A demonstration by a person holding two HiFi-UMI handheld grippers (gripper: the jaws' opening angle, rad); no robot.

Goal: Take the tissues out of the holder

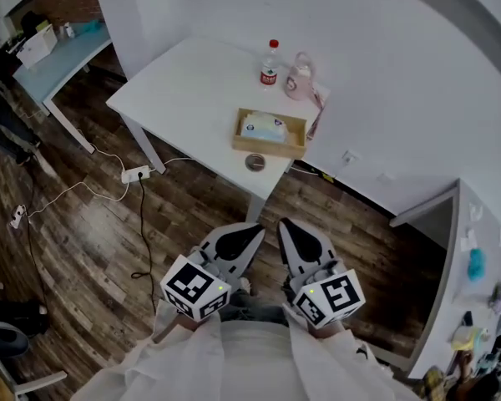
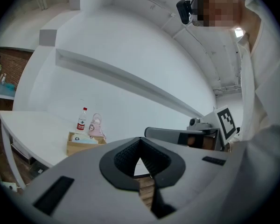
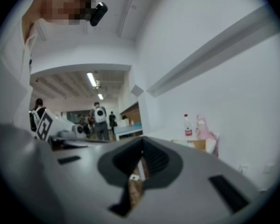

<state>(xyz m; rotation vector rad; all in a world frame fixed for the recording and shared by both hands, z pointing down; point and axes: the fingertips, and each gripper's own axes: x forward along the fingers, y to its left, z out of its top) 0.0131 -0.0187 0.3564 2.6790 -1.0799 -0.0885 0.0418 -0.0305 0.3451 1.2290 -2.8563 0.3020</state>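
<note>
On the white table (image 1: 184, 82) well ahead of you, the soft, plastic-wrapped tissue pack (image 1: 264, 127) lies in the open rectangular wooden holder (image 1: 271, 149), beside a red-capped water bottle (image 1: 270, 65). You hold the left gripper (image 1: 260, 227) and right gripper (image 1: 282, 222) low against your body, probably just readying; both jaw pairs are pressed together, gripping nothing.

Red-capped bottle (image 1: 269, 63) sits next to some pink thing (image 1: 301, 78) on the white table (image 1: 192, 82). Power strip (image 1: 135, 174) on the floor.
</note>
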